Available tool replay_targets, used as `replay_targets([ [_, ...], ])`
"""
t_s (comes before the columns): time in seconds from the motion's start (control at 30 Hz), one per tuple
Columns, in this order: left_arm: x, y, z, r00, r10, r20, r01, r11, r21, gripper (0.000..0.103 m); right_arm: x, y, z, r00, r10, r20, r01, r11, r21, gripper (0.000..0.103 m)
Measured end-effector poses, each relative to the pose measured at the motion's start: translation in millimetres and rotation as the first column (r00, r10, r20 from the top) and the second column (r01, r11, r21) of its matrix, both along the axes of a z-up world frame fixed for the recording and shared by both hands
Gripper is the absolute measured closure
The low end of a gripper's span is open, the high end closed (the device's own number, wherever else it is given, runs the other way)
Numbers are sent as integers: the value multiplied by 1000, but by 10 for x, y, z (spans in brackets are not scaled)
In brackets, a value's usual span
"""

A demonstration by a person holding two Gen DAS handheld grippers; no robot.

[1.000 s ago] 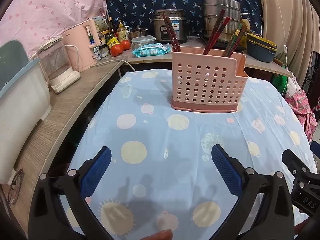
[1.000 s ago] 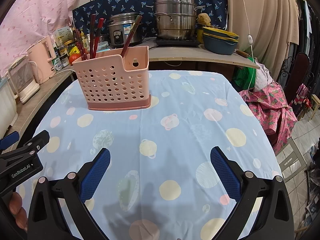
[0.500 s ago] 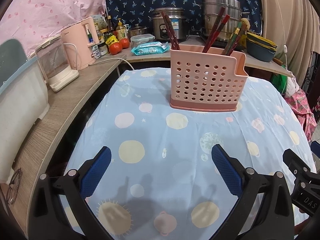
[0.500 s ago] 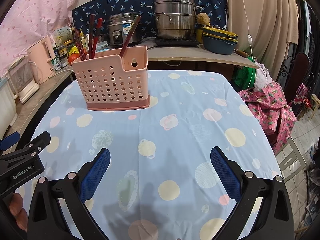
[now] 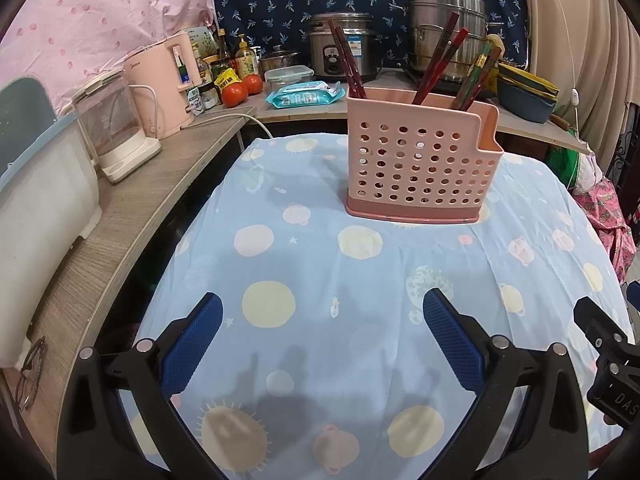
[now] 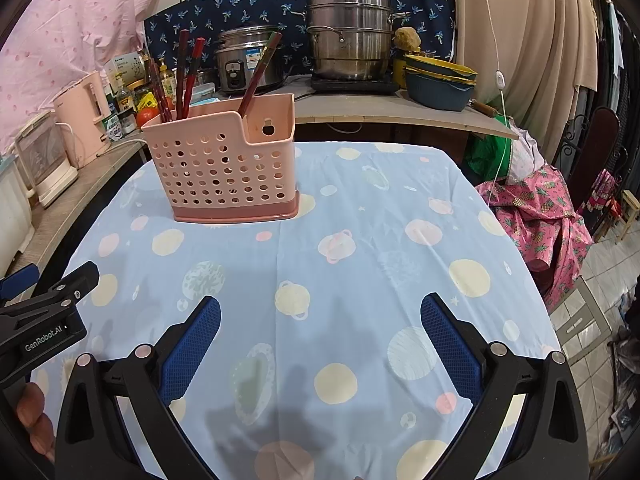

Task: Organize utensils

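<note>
chopsticks (image 5: 438, 62) stand upright in pink holder (image 5: 420, 168), sorted by compartment | holder mid-counter (image 6: 360, 240) | left tool (image 5: 320, 336), right tool (image 6: 320, 336) both spread, empty, well short of holder

The left gripper (image 5: 320, 340) is held low over the near part of a blue patterned tablecloth (image 5: 320, 272), its blue-padded fingers (image 5: 192, 344) spread wide with nothing between them. A pink perforated utensil holder (image 5: 420, 168) is set upright farther back, with chopsticks (image 5: 438, 60) leaning out of it. At the near right edge, part of the right gripper (image 5: 608, 360) is seen. A pink kettle (image 5: 164, 88) and two tomatoes (image 5: 240, 90) are placed on the far left counter.
</note>
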State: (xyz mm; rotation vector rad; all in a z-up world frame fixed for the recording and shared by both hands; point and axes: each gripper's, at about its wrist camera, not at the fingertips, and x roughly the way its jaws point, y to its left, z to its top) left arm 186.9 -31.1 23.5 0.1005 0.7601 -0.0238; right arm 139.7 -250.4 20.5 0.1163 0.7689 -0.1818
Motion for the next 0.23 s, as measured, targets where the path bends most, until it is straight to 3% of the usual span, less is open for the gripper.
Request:
replay_targets([
  [0.23,8,57,0,1000,6,5,-6,1000,-2,7,13,-46,4,1000,-5,0,5,1000,-4,7],
])
